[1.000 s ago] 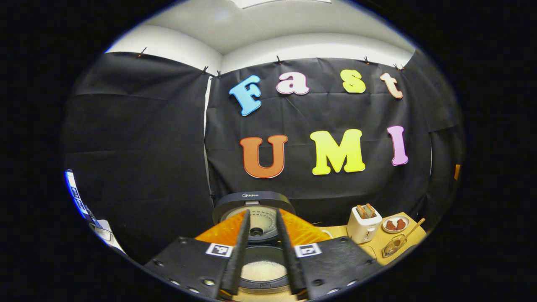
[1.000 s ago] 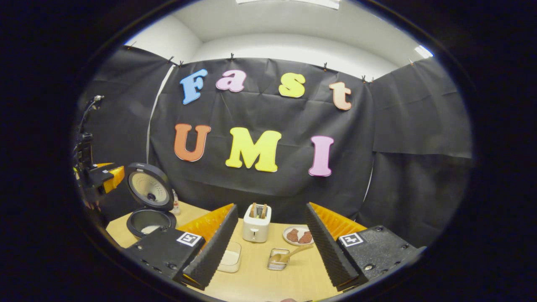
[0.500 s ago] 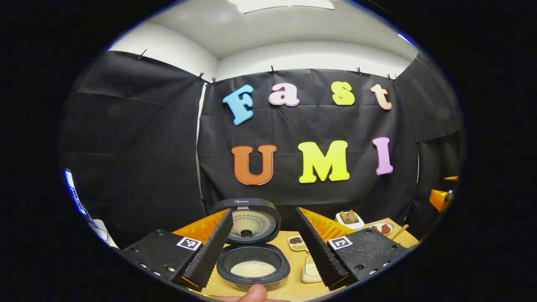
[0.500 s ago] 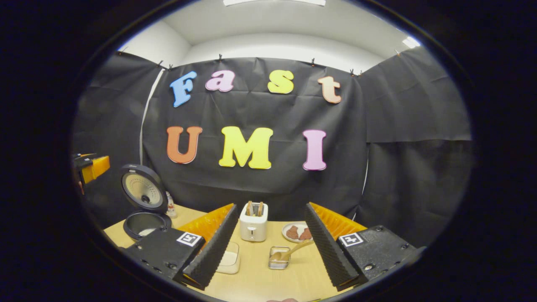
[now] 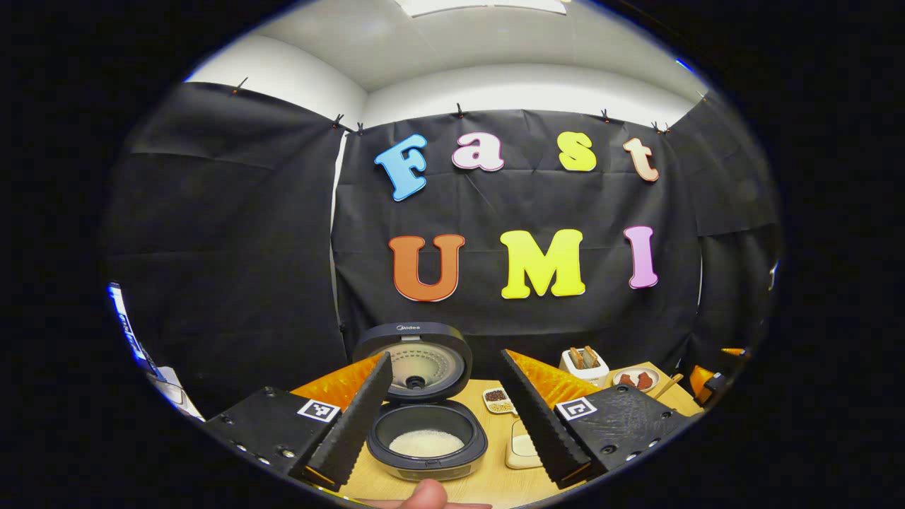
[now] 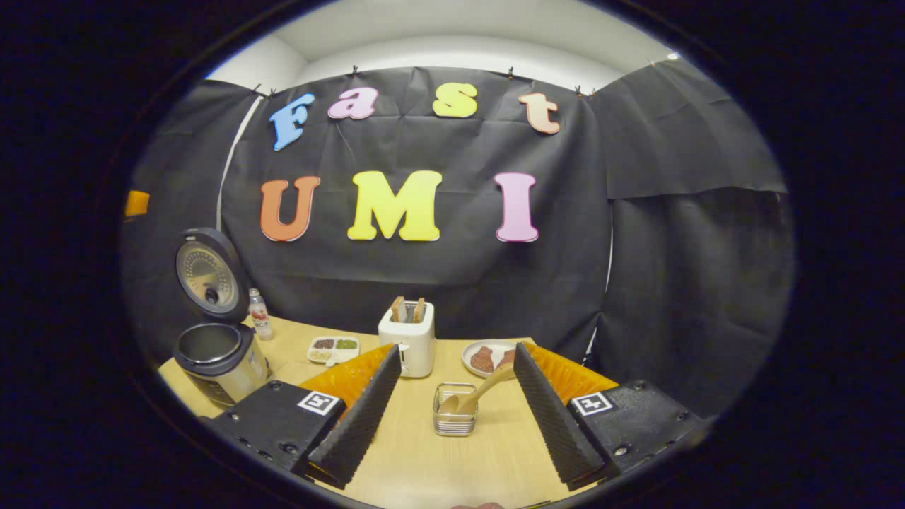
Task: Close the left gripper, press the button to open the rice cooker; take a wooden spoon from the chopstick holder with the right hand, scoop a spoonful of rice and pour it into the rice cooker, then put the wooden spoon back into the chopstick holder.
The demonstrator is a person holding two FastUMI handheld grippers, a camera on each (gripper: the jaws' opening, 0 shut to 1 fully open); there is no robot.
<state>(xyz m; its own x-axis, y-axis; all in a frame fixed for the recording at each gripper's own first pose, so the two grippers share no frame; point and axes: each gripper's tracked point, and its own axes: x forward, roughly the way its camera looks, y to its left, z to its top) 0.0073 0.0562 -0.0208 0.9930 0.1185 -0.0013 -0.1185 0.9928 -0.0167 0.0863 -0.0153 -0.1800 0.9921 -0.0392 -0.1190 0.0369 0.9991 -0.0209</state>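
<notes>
Left gripper view: near, above open rice cooker point(image 5: 426, 442). Right: farther back. Both share toaster point(image 6: 407, 338).

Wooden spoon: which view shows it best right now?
Right gripper view. The wooden spoon leans in the chopstick holder, whole between the open right tool's fingers. In the left gripper view, just its handle pokes up far off at the edge.

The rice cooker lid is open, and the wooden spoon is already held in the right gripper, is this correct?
Not quite. The rice cooker lid is open, but the right gripper view shows the wooden spoon resting in the chopstick holder, with the right gripper open and not touching it.
</notes>
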